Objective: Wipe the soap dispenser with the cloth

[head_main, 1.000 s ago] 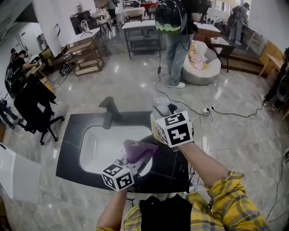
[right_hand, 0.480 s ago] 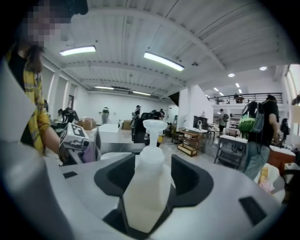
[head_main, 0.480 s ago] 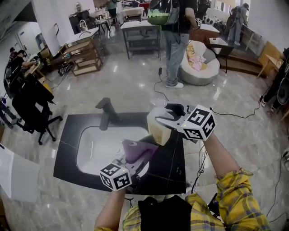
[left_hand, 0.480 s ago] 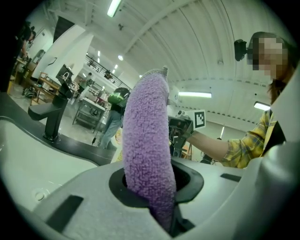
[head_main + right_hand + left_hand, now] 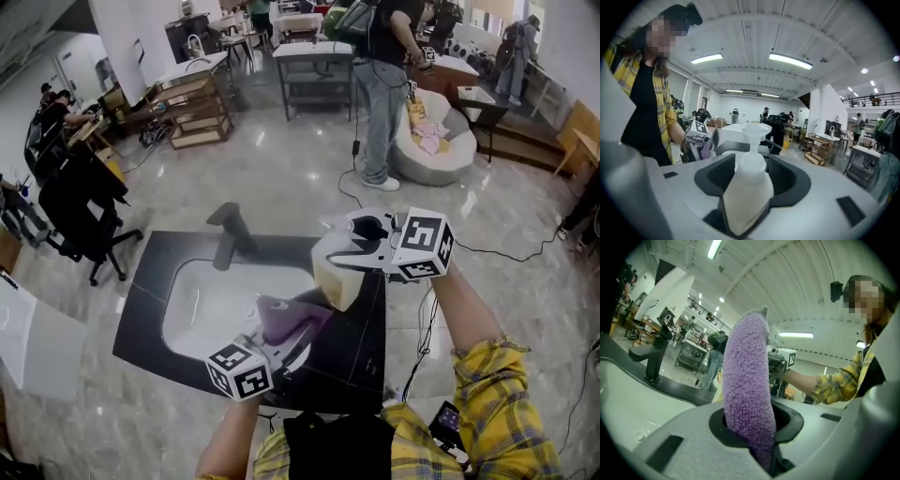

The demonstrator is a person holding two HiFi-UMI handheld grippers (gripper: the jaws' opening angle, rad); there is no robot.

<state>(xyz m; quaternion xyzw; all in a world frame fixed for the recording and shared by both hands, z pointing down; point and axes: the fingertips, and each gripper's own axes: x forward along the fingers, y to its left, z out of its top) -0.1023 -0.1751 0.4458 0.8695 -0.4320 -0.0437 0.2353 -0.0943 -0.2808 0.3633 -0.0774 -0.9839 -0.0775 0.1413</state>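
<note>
Translucent white plastic pump soap dispenser with cream liquid is clamped in the right gripper jaws, which have just been opening wider. Pump head is pointed out along the jaws. Bottle is held in the air over the right part of the black counter, beside the white sink basin. Fluffy purple cloth is pinched tight in the left gripper jaws, near the soap dispenser but apart from it. Black faucet is seen behind the basin.

Yellow plaid sleeves, black top; grey left tongs, right tongs, black-and-white marker cubes.
</note>
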